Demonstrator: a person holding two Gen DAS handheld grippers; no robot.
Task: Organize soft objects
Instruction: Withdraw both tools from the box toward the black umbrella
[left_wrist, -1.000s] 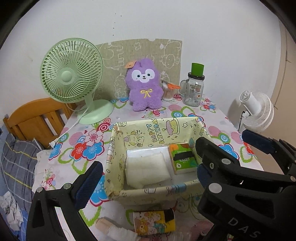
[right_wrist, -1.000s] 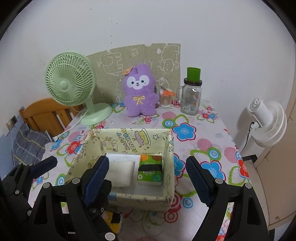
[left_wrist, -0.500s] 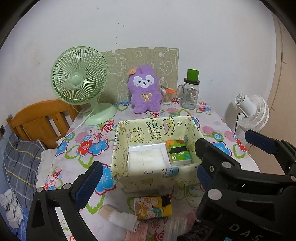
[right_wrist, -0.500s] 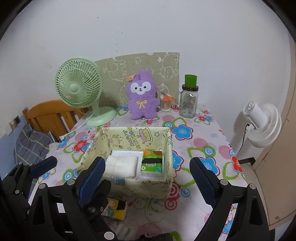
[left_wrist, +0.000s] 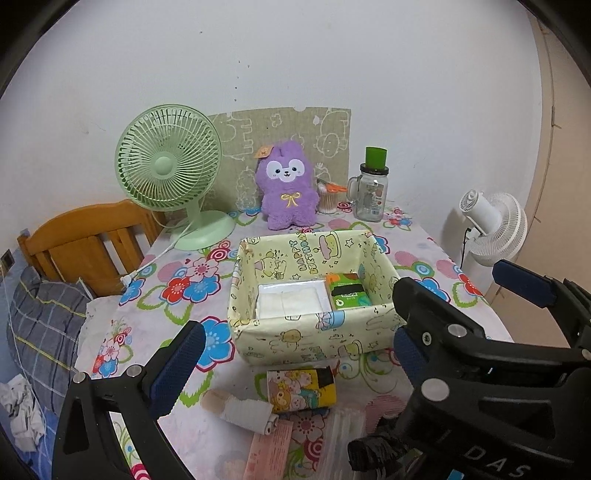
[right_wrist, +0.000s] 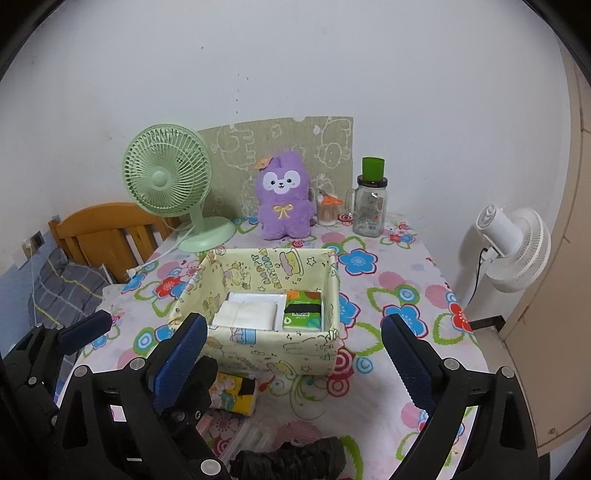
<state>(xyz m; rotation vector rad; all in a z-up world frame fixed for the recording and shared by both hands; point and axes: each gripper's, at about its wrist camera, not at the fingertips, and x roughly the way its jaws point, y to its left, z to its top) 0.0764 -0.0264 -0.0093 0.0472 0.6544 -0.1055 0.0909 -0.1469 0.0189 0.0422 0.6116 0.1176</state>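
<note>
Hovering short of the box (left_wrist: 314, 332), both grippers carry nothing. Right gripper (right_wrist: 291, 354): jaws have just been opening, now wide, nothing between them. Left gripper (left_wrist: 291, 354): jaws also wide apart, empty.

Done, by my reading: white pad pack (right_wrist: 247, 314) and green tissue pack (right_wrist: 303, 314) lie side by side inside the box.

Left, likely: cartoon-print pack (left_wrist: 301, 389), rolled white cloth (left_wrist: 247, 410) and a black bundle (right_wrist: 295, 459) lie on the bench (right_wrist: 406, 295) in front of the box. Purple plush toy (left_wrist: 288, 188) stands at the back, against the wall.

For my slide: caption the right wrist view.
Open right gripper before a box holding a white pack and green tissues.
</note>
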